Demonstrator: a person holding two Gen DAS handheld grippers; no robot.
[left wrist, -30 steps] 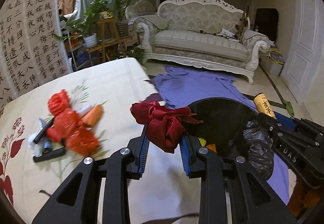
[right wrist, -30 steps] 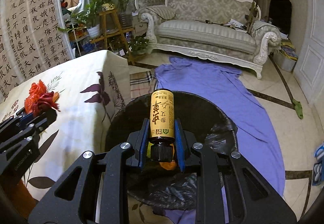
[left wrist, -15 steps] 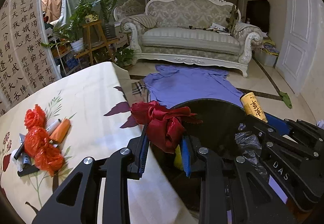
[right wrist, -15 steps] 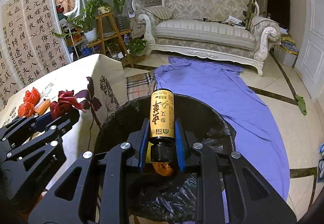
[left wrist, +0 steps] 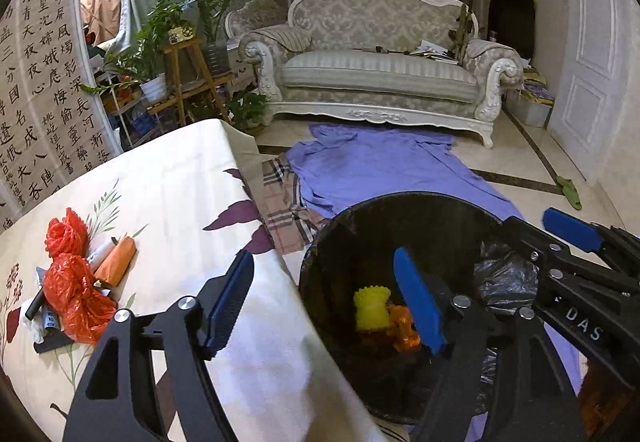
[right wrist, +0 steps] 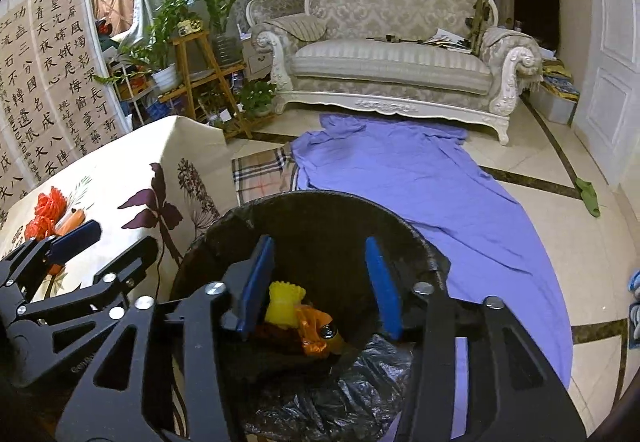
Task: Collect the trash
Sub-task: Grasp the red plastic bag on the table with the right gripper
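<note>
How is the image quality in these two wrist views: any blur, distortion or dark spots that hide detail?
Left wrist view: strong fisheye bending with black corners; the red plastic bags on the floral tablecloth are slightly soft; the black-lined trash bin is deeply shadowed inside. Right wrist view: same bending; sharp on the white carved sofa; dim, bluish indoor light.

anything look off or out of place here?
Yes: a purple cloth and plaid cloth lie spread on the floor beside the black bin, and a green scrap sits near the door. Trash pile remains on the table.
</note>
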